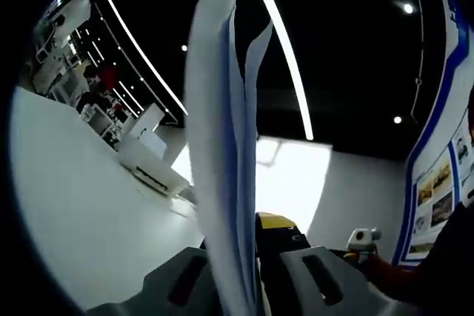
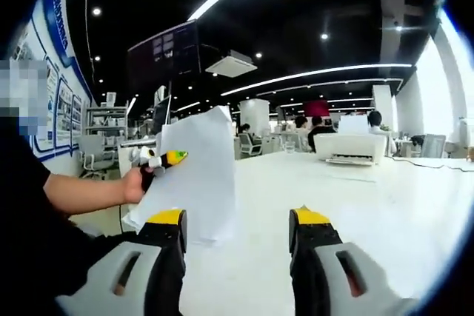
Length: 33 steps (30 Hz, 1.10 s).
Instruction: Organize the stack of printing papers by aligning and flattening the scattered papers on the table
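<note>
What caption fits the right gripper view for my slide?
Right gripper, jaws open, faces the paper stack held upright over the white table by the left gripper.

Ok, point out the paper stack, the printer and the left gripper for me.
paper stack [image 2: 196,175], right gripper view, middle of the top sheet.
printer [image 2: 349,147], right gripper view, front of its white body.
left gripper [image 2: 172,158], right gripper view, yellow tip at the papers' edge.
</note>
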{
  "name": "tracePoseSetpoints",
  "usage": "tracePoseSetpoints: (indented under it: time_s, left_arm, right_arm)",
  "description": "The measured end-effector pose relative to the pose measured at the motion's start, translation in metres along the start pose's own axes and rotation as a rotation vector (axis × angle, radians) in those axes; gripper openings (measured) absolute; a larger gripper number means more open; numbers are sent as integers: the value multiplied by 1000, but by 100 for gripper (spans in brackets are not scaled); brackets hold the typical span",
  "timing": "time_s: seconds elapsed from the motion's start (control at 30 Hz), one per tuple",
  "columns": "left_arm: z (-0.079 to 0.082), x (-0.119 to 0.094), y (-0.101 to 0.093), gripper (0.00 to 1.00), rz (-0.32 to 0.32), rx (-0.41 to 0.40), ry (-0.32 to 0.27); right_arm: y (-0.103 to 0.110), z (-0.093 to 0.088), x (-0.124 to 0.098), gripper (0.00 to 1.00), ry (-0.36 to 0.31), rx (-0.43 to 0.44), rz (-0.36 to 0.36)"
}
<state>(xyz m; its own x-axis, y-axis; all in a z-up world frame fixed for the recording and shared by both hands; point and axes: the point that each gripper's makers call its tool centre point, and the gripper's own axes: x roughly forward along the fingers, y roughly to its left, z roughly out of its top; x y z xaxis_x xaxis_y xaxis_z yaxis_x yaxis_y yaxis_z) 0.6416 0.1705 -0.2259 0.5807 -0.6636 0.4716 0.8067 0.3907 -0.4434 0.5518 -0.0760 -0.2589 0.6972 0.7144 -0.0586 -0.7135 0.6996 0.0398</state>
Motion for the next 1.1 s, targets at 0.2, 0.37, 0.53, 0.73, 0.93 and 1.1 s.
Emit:
tracePoseSetpoints:
  time_s: [0.2, 0.37, 0.53, 0.73, 0.93, 1.1]
  left_arm:
    - [-2, 0, -3, 6, 5, -10, 6]
    - [-1, 0, -3, 6, 6, -10, 2]
    - [-3, 1, -2, 6, 6, -6, 7]
    - [-3, 1, -3, 6, 5, 0, 7]
    - [-3, 1, -1, 6, 11, 4, 10]
    - [-4, 1, -3, 6, 9, 16, 19]
  right_arm:
    - [-6, 0, -7, 66, -15, 5, -38]
    - [-11, -1, -13, 69, -17, 30, -57]
    - [-12, 0, -20, 70, -33, 43, -67]
    - [-14, -4, -29, 61, -22, 37, -82]
    - [-19, -1, -35, 54, -32, 27, -97]
    - [-20, -4, -38, 51, -19, 2, -110]
